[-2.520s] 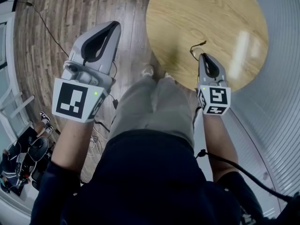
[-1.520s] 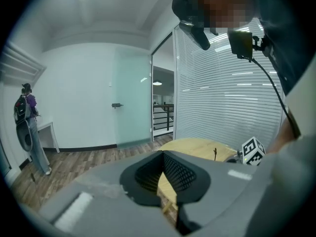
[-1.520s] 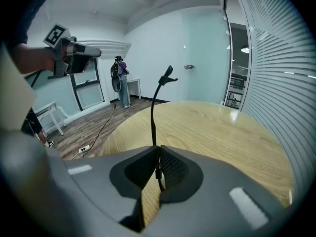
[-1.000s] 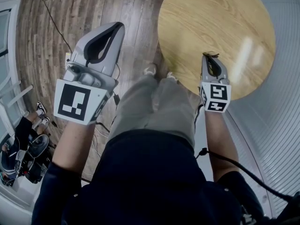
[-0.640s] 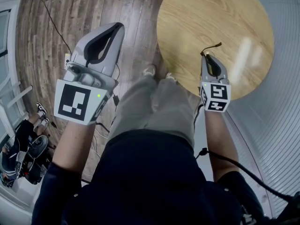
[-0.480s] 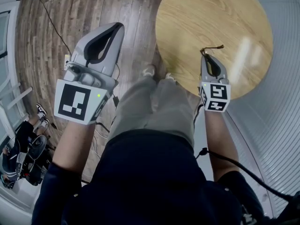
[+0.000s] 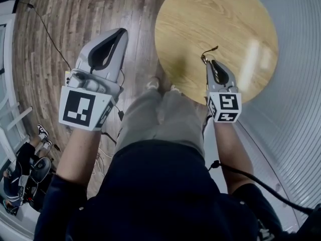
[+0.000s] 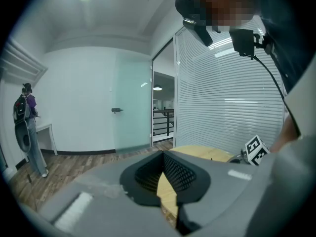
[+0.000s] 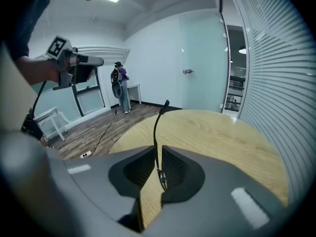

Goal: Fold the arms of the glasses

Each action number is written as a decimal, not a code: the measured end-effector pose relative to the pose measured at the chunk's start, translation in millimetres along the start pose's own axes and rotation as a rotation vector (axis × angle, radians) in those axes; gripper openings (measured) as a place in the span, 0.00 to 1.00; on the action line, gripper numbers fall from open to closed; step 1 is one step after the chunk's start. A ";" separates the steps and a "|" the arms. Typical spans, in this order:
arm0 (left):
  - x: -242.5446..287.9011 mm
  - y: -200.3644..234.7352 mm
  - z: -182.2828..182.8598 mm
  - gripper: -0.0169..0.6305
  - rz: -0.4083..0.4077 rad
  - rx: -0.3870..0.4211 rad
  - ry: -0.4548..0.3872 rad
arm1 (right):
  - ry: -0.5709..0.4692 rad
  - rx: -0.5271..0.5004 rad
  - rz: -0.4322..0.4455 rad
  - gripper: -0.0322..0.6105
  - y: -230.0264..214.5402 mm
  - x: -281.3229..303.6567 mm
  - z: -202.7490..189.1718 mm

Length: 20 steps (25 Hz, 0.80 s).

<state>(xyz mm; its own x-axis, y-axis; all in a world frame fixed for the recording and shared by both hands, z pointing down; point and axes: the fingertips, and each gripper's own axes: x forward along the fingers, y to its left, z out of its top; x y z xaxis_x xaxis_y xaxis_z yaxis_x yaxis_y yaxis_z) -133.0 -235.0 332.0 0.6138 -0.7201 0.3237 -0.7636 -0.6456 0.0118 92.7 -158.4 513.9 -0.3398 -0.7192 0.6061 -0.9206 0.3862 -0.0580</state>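
My right gripper (image 7: pixel 210 64) is over the near edge of the round wooden table (image 7: pixel 215 19) and is shut on the glasses. Only a thin dark glasses arm (image 7: pixel 209 51) pokes out past the jaw tips. In the right gripper view that glasses arm (image 9: pixel 157 125) rises curved from between the pads of my right gripper (image 9: pixel 159 151), and the lenses are hidden. My left gripper (image 7: pixel 122 32) is held over the wooden floor, left of the table, its jaws together with nothing in them. The left gripper (image 8: pixel 162 154) looks toward the table edge.
Cables (image 7: pixel 47 31) trail across the wood floor (image 7: pixel 75 9). A wall of white blinds (image 7: pixel 296 109) curves round the table's right side. The person's legs (image 7: pixel 165 119) stand against the table's near edge. Another person (image 9: pixel 120 85) stands by a white desk far off.
The glasses arm sticking out of my right gripper has swung, from hidden a second ago to pointing up and right. The table sits further left in view. The left gripper hardly moved.
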 end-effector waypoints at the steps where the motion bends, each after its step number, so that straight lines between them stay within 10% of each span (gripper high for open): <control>1: 2.6 -0.4 3.7 0.03 -0.005 -0.001 -0.012 | -0.011 -0.003 0.000 0.13 0.0 -2.5 6.3; 20: 18.9 -0.8 44.2 0.03 -0.013 0.009 -0.081 | -0.169 -0.032 0.032 0.18 -5.4 -13.2 102.7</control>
<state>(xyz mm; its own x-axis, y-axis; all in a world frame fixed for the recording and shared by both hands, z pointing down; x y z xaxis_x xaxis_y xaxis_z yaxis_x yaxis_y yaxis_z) -111.9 -259.3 296.3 0.6377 -0.7298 0.2462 -0.7541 -0.6567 0.0065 82.5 -210.4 424.7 -0.3987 -0.7921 0.4622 -0.9032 0.4265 -0.0482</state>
